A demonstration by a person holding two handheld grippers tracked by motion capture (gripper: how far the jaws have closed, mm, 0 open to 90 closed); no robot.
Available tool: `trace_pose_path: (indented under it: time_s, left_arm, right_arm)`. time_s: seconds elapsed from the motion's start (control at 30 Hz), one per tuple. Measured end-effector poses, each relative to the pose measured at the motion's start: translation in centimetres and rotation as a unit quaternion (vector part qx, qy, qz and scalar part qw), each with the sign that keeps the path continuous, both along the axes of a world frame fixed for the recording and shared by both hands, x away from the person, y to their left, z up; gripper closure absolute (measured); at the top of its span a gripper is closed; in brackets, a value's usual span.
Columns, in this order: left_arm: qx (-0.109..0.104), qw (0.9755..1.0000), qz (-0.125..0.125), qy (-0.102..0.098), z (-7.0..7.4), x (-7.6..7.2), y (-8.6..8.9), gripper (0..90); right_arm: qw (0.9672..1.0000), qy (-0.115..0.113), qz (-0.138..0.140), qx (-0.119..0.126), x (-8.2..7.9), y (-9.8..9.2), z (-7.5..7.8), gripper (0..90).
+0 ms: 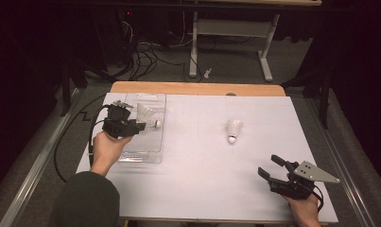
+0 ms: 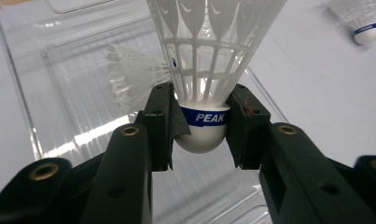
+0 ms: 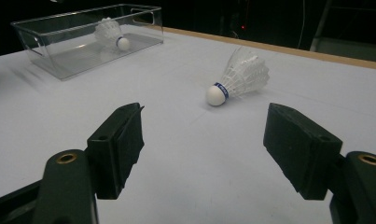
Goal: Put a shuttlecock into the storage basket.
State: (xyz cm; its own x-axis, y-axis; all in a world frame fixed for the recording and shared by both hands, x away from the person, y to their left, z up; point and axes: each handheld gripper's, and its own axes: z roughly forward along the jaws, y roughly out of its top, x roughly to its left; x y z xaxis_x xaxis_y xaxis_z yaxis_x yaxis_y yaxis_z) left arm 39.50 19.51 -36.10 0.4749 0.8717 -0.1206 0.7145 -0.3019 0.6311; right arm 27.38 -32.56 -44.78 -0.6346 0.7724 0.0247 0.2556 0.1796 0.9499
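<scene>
My left gripper [image 2: 202,122] [image 1: 140,126] is shut on the white cork of a shuttlecock [image 2: 209,51] with a blue PEAK band, its feather skirt pointing away from the jaws. It hangs over a clear plastic bin [image 1: 131,158] [image 2: 59,98] [image 3: 59,65] at the table's left. A second shuttlecock [image 2: 129,74] [image 3: 112,33] [image 1: 145,113] lies inside the bin. A third shuttlecock [image 1: 233,127] [image 3: 241,77] [image 2: 360,23] lies on the white table, right of centre. My right gripper [image 1: 267,164] [image 3: 209,140] is open near the front right corner, pointing at that third shuttlecock from a short way off.
The white table top [image 1: 202,179] has a wooden strip [image 1: 197,88] along its far edge. Beyond it are a metal stand [image 1: 230,28] and loose cables [image 1: 145,56] on the floor. A black cable [image 1: 91,137] trails from the left gripper over the table's left edge.
</scene>
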Motion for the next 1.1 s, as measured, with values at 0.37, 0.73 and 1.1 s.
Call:
trace_pose_path:
  time_s: [0.37, 0.73, 1.1]
  left_arm:
    - [0.019, 0.9985, 0.040, 0.033, -1.0, 2.1, 0.6, 64.8]
    - [0.046, 0.9948, 0.073, 0.055, -1.8, 3.3, 0.6, 64.7]
    - [0.054, 0.9922, 0.086, 0.072, -2.3, 3.9, 0.7, 63.5]
  right_arm:
    - [1.0000, 0.000, 0.001, 0.001, 0.1, 0.2, 0.0, 28.6]
    - [1.0000, -0.001, 0.001, 0.004, 0.1, 0.2, 0.0, 28.5]
    - [1.0000, 0.000, 0.003, 0.007, 0.1, 0.2, 0.0, 28.5]
